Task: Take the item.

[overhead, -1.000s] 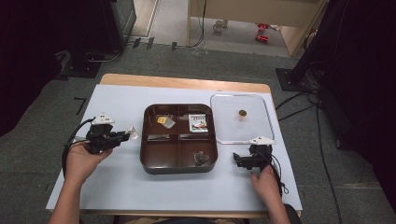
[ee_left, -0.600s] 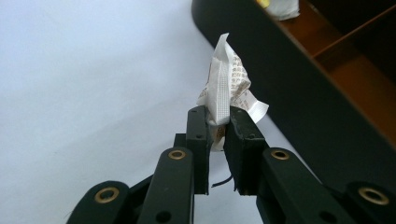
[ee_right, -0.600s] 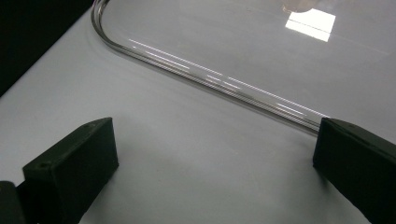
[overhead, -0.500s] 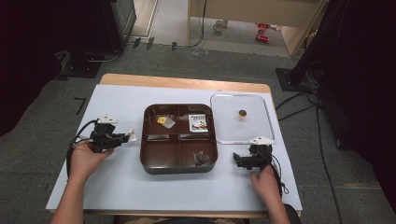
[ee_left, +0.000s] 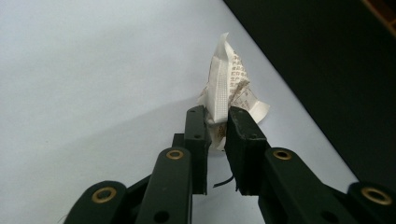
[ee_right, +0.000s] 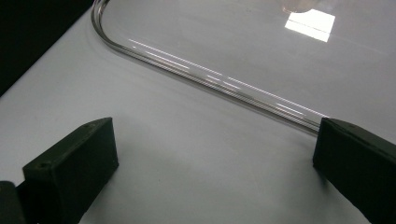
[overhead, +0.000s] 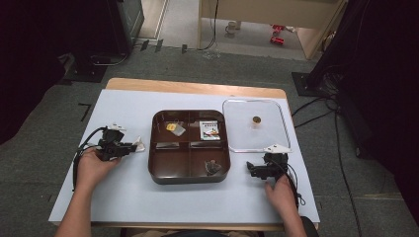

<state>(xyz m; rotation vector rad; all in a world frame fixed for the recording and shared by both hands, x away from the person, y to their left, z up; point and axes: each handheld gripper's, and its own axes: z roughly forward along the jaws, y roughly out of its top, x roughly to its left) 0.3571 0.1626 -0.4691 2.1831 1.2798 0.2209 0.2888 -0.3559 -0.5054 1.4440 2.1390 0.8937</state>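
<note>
A crumpled white paper packet [ee_left: 229,88] with brown print lies on the pale blue table cover [overhead: 123,192], left of the brown tray [overhead: 190,178]. My left gripper [ee_left: 217,119] is shut on the packet's lower edge. Its jaws have just eased slightly apart with the packet still pinched between them. In the high view the left gripper [overhead: 134,146] points right at the packet [overhead: 140,145]. My right gripper [overhead: 250,170] rests on the table right of the tray. Its jaws stand wide open and empty [ee_right: 215,154] just short of the clear lid's rim [ee_right: 210,81].
The brown tray has several compartments holding a yellowish packet [overhead: 174,127], a green-and-white packet [overhead: 211,130] and a dark wrapped piece [overhead: 213,168]. The clear lid [overhead: 267,136] with a brown knob [overhead: 256,119] lies flat right of the tray. Cables trail from both grippers.
My left gripper has sunk a little toward the table with the packet in it. The right gripper has stayed still.
</note>
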